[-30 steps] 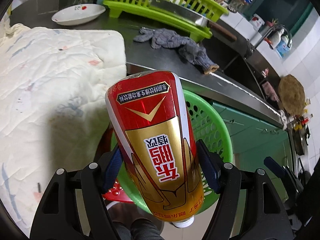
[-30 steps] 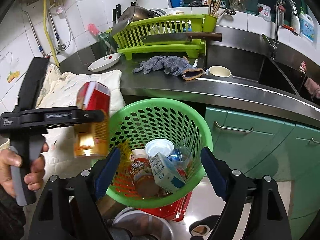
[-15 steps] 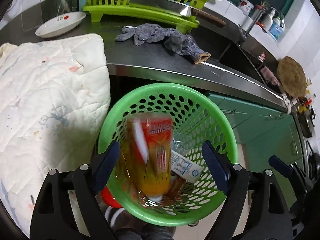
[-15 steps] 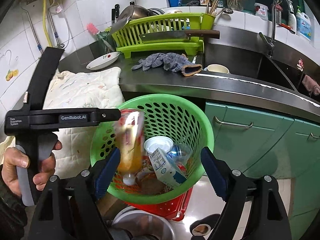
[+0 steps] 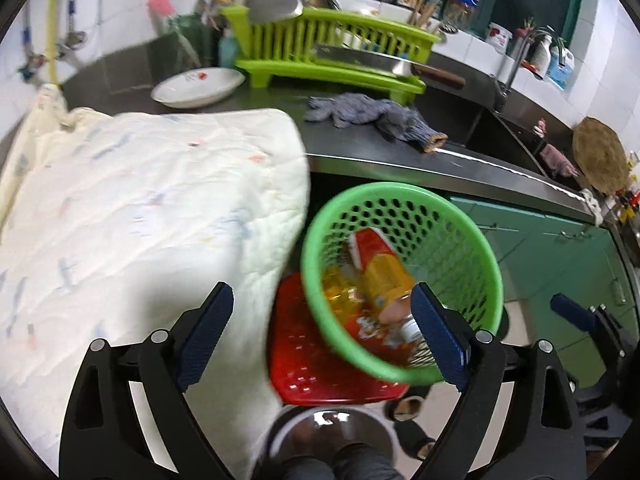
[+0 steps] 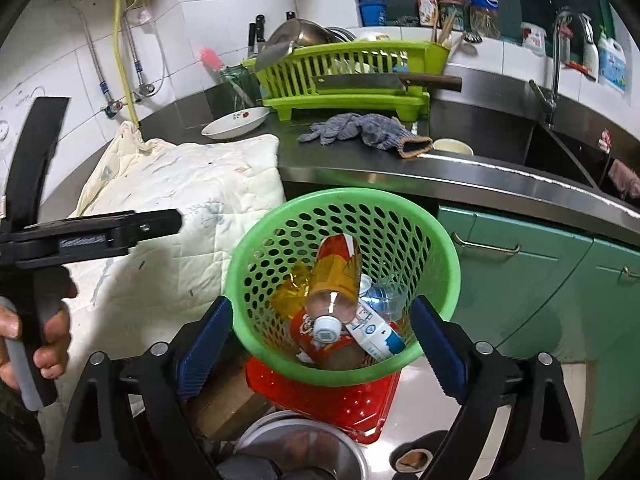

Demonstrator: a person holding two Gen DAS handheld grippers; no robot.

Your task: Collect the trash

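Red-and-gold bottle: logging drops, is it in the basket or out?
In. The red-and-gold bottle lies tilted, cap down, among other trash inside the green basket.

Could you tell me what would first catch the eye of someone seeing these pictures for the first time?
Probably the bright green basket on a red crate below the steel counter edge, full of trash, with a red-and-gold bottle lying cap-down on top. Next, the lime dish rack at the back of the counter, a cleaver laid across it, and the white quilted cloth draped left of the basket.
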